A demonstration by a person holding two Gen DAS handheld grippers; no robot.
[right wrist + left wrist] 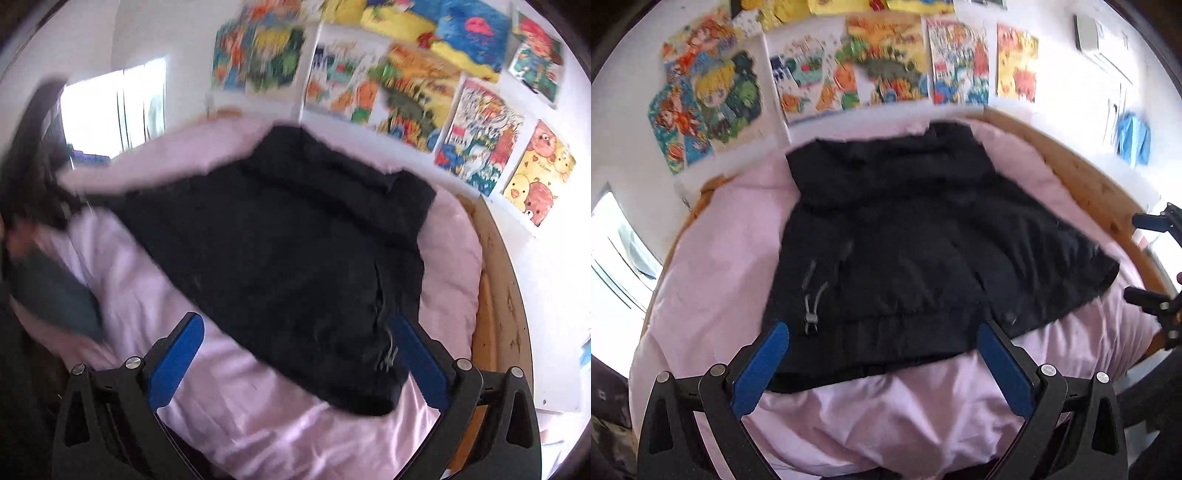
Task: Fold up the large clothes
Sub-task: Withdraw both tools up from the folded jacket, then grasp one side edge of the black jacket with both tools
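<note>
Both grippers have jaws spread wide, nothing between the blue pads: left gripper (882, 341), right gripper (297, 336). Black padded jacket (905, 251) lies spread on the pale pink duvet (886, 413) of a wood-framed bed (1082, 177), collar toward the wall of colourful drawings (886, 59). Grey drawcord toggle (811, 319) sits near its hem.

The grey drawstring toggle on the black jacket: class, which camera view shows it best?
The left wrist view: the grey drawstring toggle lies sharp on the black jacket, near its hem. The right wrist view is motion-blurred; only a faint grey smear shows there.
</note>
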